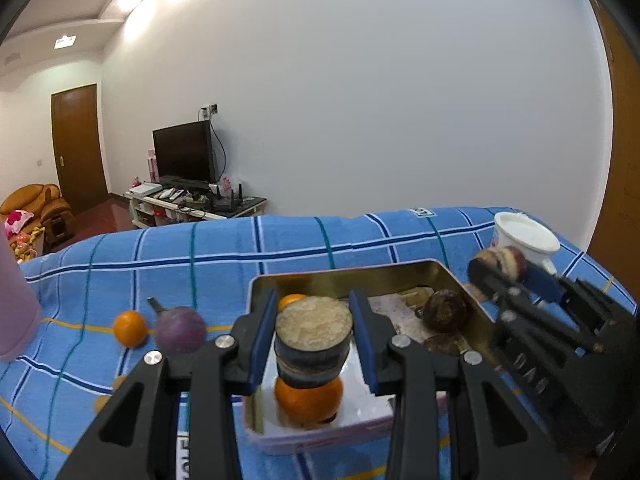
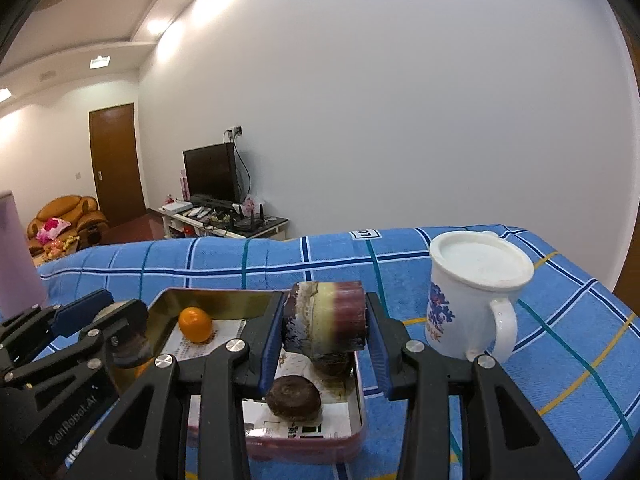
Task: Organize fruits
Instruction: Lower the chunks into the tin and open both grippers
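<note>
- Behind our work stood a plain white wall, a television [image 2: 210, 174] on a low stand at about 10 o'clock, and a brown door [image 2: 116, 162] further left; we worked on a blue checked cloth [image 1: 224, 248], a soft woven towel with white, teal and yellow lines.
- Our tin [image 1: 360, 276], a shallow rectangular metal box with a shiny gold inner wall and printed paper on its floor, sat straight ahead of both tools at 12 o'clock.
- Our left gripper [image 1: 314, 338] was closed onto a short sugarcane piece [image 1: 314, 332], its long axis upright, the pale fibrous cut end facing the camera and the dark rind banded below; it hung over the near left part of the tin, directly above an orange [image 1: 309, 400].
- Our right gripper [image 2: 326, 328] was clamped on a second cane piece [image 2: 326, 322], its axis lying crosswise from pad to pad, maroon and cream in bands, above the tin's right side.
- Beneath it lay two dark brown, rough round fruits [image 2: 294, 396], which we could not name for certain.
- We judged each release to turn on what lay below: the left piece would land on the smooth round orange and might roll.
- Outside the tin, at 10 o'clock from the left tool, lay a small orange [image 1: 129, 328] and a dull purple round fruit [image 1: 180, 330], nearer our left hand.
- A white glazed mug [image 2: 476, 292] with a lid stood at 2 o'clock.
</note>
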A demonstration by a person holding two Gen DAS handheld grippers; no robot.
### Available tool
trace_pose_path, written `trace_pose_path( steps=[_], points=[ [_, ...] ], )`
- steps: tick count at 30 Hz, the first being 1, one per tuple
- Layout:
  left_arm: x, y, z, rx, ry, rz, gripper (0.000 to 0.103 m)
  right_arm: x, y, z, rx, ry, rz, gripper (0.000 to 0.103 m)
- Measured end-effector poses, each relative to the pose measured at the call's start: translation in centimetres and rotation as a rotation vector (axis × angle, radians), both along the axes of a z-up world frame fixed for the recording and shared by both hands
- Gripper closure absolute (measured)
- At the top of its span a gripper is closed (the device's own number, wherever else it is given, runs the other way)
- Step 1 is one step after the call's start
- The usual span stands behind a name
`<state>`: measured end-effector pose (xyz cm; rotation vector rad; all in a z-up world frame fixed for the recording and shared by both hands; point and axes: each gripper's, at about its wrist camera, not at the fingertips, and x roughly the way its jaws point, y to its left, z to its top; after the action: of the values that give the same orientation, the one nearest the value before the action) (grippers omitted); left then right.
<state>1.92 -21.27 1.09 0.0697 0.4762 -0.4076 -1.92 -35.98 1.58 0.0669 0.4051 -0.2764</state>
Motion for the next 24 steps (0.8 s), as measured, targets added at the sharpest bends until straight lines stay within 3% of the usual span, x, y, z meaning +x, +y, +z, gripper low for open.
trace_pose_path(
  steps=[24],
  points=[
    [2.6,-1.6,-1.4,0.02,0.054,0.031,0.064,5.7,-0.9,-2.7,0.077,0.205,0.142,0.063]
  ],
)
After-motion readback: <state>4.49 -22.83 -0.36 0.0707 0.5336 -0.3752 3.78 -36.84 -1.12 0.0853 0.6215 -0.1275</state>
